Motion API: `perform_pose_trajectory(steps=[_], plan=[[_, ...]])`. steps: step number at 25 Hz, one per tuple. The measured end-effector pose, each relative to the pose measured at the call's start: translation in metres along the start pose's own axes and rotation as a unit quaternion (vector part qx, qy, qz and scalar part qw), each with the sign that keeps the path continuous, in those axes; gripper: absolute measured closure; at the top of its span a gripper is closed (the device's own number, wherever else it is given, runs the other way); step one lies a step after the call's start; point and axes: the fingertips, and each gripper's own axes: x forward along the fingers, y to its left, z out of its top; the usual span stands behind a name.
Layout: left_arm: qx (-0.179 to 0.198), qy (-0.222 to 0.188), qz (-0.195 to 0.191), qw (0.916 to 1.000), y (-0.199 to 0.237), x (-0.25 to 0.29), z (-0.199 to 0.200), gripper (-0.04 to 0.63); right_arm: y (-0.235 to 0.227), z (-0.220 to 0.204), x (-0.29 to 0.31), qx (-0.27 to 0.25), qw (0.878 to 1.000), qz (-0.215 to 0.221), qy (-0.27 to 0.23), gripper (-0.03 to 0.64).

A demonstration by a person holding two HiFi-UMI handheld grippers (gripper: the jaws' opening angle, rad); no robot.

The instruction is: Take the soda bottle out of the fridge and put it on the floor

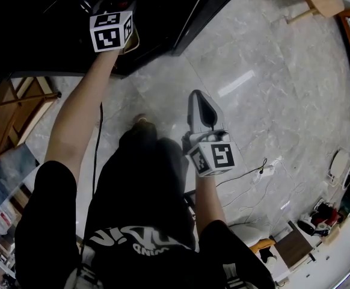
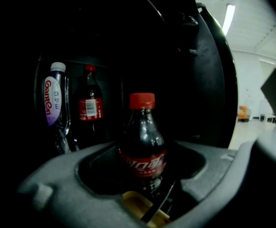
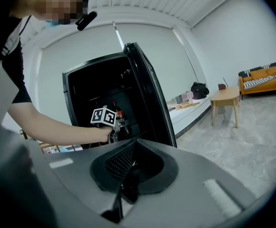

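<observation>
Left gripper view is where we see the risk. The soda bottle (image 2: 142,141) stands upright between the jaws of the left gripper (image 2: 145,177). The jaws are partly apart, with a gap showing on each side of the red label, so we read the pads as not yet pressing on it. If we pull back before they bite, the bottle would stay where it is or tip over. If they close off-centre, one jaw could push it sideways first. The body is rounded and smooth, so we judge it could slip or swing in a light grip once lifted clear, then drop hard onto the floor (image 1: 253,119).

Farther in and to the left stand a second soda bottle (image 2: 89,106) and a clear water bottle (image 2: 55,99). They are well apart from the jaws now, but a wide sweep on the way out could knock them. The open door of the fridge (image 3: 147,99) lies to the right of this gripper, and a careless withdrawal could clip it.

The soda bottle is inside the fridge, centred in the left gripper's gap, its red cap rising above the jaws. The right gripper (image 1: 200,101) hangs over the floor, well apart from the fridge, with its jaws together and nothing in them.
</observation>
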Motion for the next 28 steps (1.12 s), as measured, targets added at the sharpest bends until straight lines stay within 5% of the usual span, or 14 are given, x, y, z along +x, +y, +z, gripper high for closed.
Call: perform_pose_trajectory(steps=[15, 28], plan=[[0.006, -0.027, -0.07, 0.9971, -0.061, -0.068, 0.013, 0.302, 0.006, -0.031, -0.044, 0.012, 1.0, -0.016, 0.01, 0.617], [0.023, -0.027, -0.111, 0.9932, -0.12, -0.109, -0.06, 0.301, -0.017, -0.101, -0.077, -0.005, 1.0, -0.008, 0.01, 0.617]])
